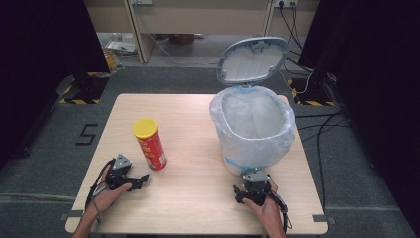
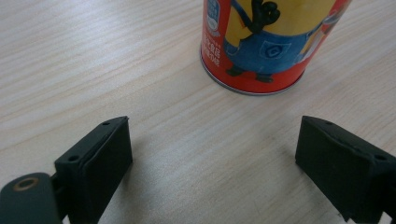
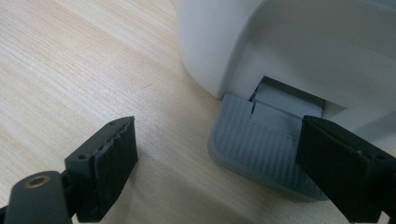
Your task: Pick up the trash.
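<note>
High view: left gripper lower left, jaws wide, empty | right gripper lower centre, jaws wide, empty, at grey ribbed pedal | red yellow-lidded cardboard canister upright, centre-left | white lined pedal bin lid up | step: likely pre-grasp; next: close left jaws around canister.

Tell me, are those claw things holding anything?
No. The left gripper is open, short of the red can; the right gripper is open by the bin's pedal.
</note>
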Tool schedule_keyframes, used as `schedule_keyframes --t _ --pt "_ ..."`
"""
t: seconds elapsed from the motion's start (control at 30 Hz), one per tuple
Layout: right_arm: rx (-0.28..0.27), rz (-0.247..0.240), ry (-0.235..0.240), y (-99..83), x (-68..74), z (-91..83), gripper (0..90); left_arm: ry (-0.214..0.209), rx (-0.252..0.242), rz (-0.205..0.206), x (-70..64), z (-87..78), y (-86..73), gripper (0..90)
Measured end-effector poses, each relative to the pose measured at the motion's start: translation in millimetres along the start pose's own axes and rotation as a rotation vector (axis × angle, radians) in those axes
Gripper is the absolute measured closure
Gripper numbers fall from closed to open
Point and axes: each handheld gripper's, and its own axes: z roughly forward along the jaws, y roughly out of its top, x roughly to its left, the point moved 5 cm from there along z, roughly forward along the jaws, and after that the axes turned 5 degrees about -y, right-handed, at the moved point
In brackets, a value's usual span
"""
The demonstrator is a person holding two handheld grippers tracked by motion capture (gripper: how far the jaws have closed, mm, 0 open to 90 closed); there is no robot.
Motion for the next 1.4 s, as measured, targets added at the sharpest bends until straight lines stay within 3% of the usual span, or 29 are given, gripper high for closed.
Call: schedule_keyframes --t 0.53,0.63,0.8,0.93,1.2,1.4 --pt "-0.004 -0.004 0.001 -0.2 -0.2 0.0 12.9 -0.005 -0.006 -0.007 -0.3 0.0 0.1 10.3" --pt "-0.007 -0.002 0.0 -0.6 -0.3 0.0 12.9 -0.025 -0.033 -0.014 0.8 -2.6 0.4 15.7" --pt "-0.007 -0.003 -0.002 -0.6 -0.4 0.0 12.8 -0.03 -0.063 -0.028 1.9 -4.1 1.9 15.1" --pt "-0.006 -0.004 -0.001 -0.5 -0.4 0.0 12.9 -0.032 -0.093 -0.007 -2.6 -9.5 7.8 15.1" --pt "-0.009 -0.004 -0.002 -0.5 -0.4 0.1 12.9 -0.067 -0.146 -0.018 -8.9 -15.3 15.1 15.0" --pt "-0.008 -0.001 -0.002 -0.6 -0.2 0.1 12.9 -0.085 -0.172 -0.003 -17.3 -14.0 21.9 15.0"
